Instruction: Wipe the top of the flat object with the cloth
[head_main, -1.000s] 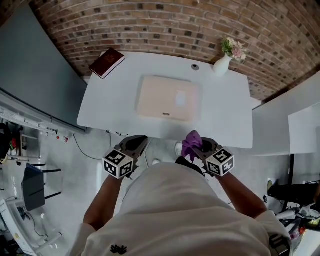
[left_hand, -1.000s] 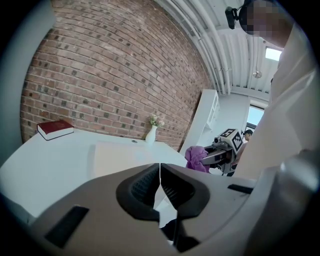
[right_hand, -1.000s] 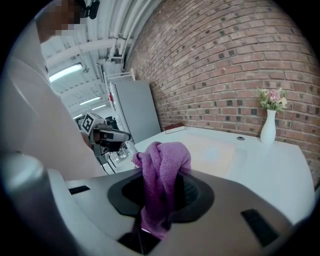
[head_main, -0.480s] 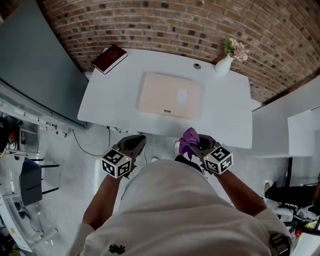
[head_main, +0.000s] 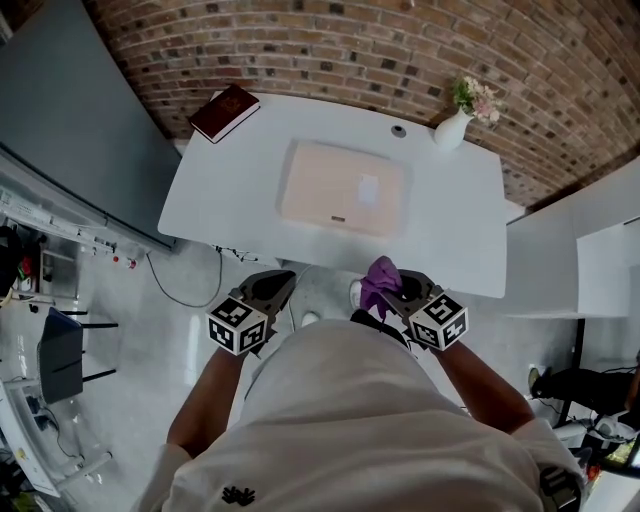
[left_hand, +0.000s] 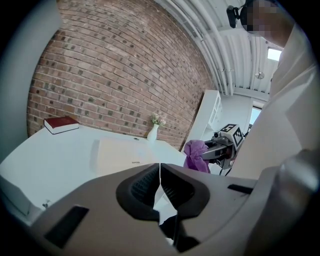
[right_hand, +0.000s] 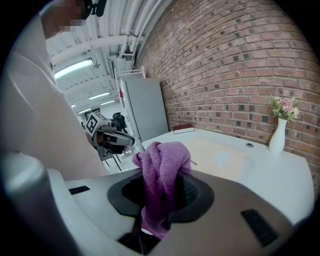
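Head view: left gripper (head_main: 274, 285) and right gripper (head_main: 396, 287) held side by side, short of the near edge of the table (head_main: 225, 195), apart from it. Purple cloth (head_main: 379, 282) sticks up out of the right gripper. Beige pad (head_main: 343, 187) lies flat on the table, ahead of both grippers, between their lines of aim, untouched. Red book (head_main: 224, 112) far ahead-left of the left gripper, at the table's back corner. White vase (head_main: 451, 128) with flowers far ahead-right of the right gripper, by the brick wall (head_main: 330, 50)

Left gripper view: jaws pressed together, pads meeting, nothing between them. Pad ahead and slightly left of the jaw line; book further left; vase straight ahead at the back. Right gripper off to the right with the cloth bunched at its tip

Right gripper view: jaws clamped on the cloth, which rises bunched between them and droops over the front. Pad ahead and a little right, well apart from the cloth. Vase far right; left gripper off to the left
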